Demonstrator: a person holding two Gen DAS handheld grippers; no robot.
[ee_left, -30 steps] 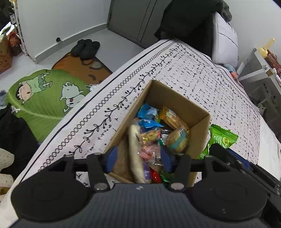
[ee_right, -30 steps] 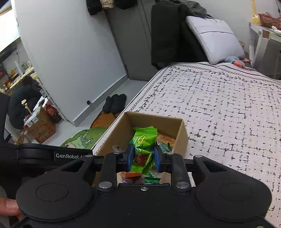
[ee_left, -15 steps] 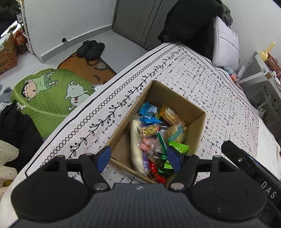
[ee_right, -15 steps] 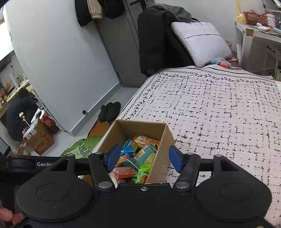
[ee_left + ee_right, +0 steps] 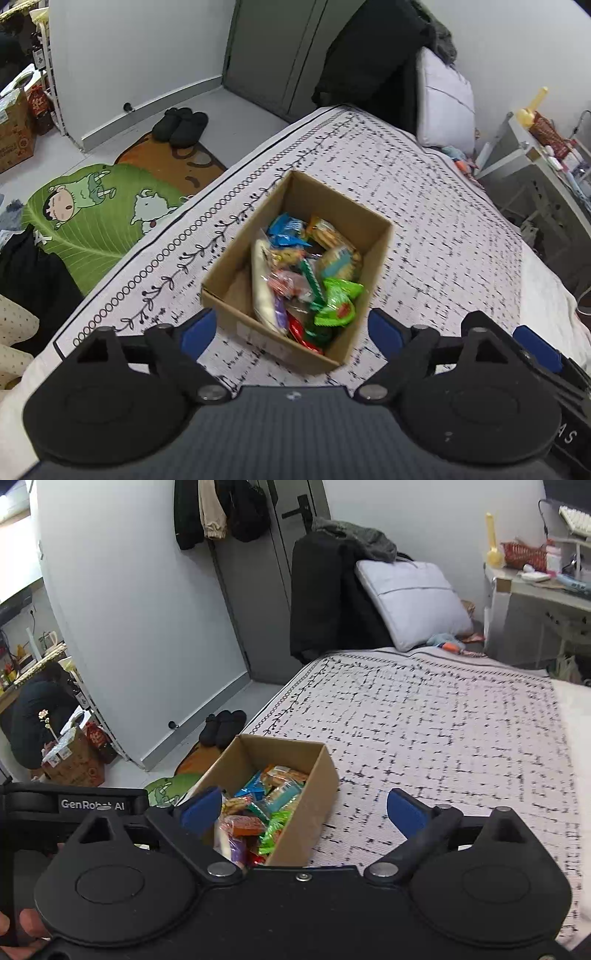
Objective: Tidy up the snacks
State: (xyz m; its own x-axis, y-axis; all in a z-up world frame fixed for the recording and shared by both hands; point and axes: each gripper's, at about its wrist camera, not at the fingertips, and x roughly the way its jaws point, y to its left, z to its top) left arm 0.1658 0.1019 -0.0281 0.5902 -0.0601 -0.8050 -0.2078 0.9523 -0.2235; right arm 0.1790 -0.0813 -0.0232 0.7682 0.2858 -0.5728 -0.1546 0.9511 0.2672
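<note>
Lying on the floor beside the bed [image 5: 424, 206]: green cartoon mat [image 5: 92, 221], brown mat [image 5: 173, 166] carrying black slippers [image 5: 181, 123]; leaning at the bed's far end: grey pillow [image 5: 410, 602] beside dark coat [image 5: 325, 598]; standing further right: cluttered white desk [image 5: 535, 590].

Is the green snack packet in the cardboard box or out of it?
In: the green snack packet lies atop other snacks inside the cardboard box.
</note>
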